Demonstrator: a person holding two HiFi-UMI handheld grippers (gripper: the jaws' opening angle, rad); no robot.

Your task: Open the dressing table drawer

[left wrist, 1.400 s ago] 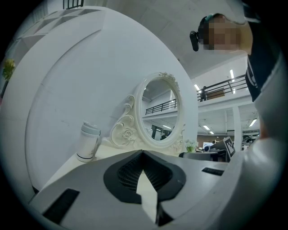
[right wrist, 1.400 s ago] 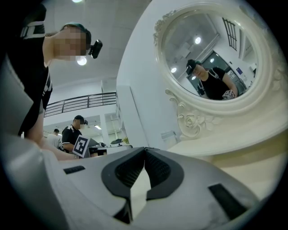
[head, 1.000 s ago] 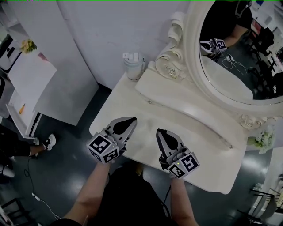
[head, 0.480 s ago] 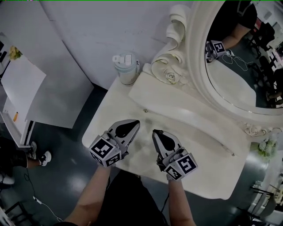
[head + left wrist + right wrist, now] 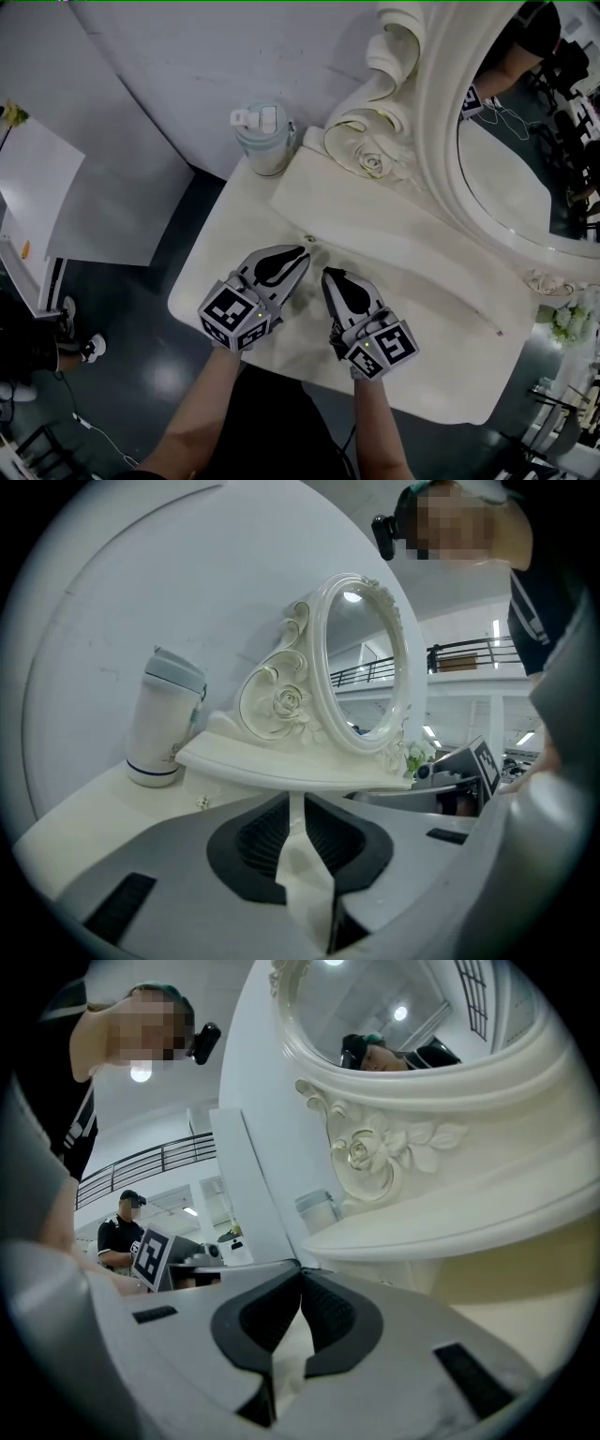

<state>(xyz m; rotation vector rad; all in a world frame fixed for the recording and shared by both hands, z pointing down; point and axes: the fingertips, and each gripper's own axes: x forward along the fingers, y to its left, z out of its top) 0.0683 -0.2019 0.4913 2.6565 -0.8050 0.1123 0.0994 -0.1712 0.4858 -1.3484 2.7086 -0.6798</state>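
In front of the drawer unit, the counter lies bare towards the unit's right end. A hand-held gripper has an open way there to the front face and its right knob. The unit's overhanging top leaves only low room above the left knob. Just beyond the unit's left end a lidded tumbler stands near the wall, crowding that corner. Behind the unit the carved mirror frame rises and closes off the rear.

Cream dressing table, whitish tumbler
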